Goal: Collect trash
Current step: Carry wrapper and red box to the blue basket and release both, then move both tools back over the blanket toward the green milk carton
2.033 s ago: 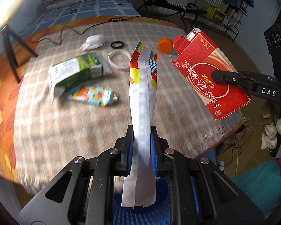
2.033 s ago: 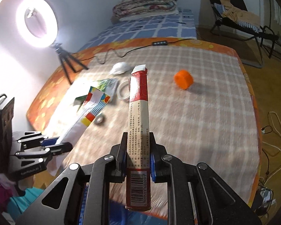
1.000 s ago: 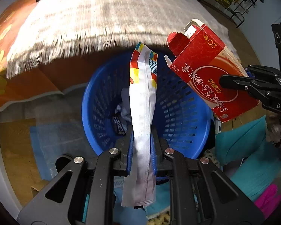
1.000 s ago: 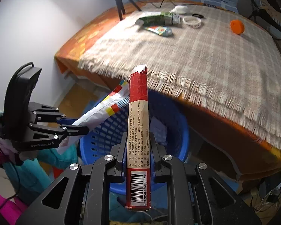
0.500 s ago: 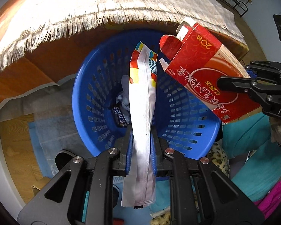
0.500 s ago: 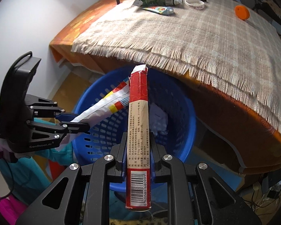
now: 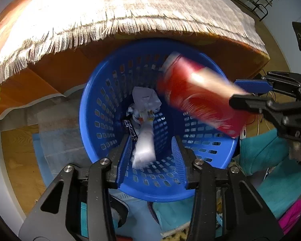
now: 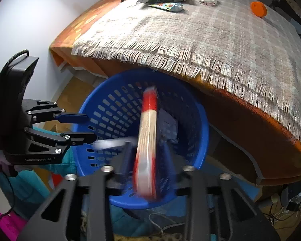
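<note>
"GenRobot.AI" on left gripper [image 8: 81,127] body.

Black left gripper [image 7: 152,160] and right gripper [image 8: 145,160] — blue ribbed pads, silver screws, white lettering.

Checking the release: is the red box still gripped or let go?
Let go: the red box blurs, dropping between the right gripper's spread fingers into the blue basket.

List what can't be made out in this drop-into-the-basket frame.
- Red box: motion-blurred in both wrist views; print unreadable.
- White wrapper: blurred between the left claw pads.
- Blue basket bottom: largely covered by crumpled trash.
- Table litter: cut off in left view, tiny in right view.
</note>
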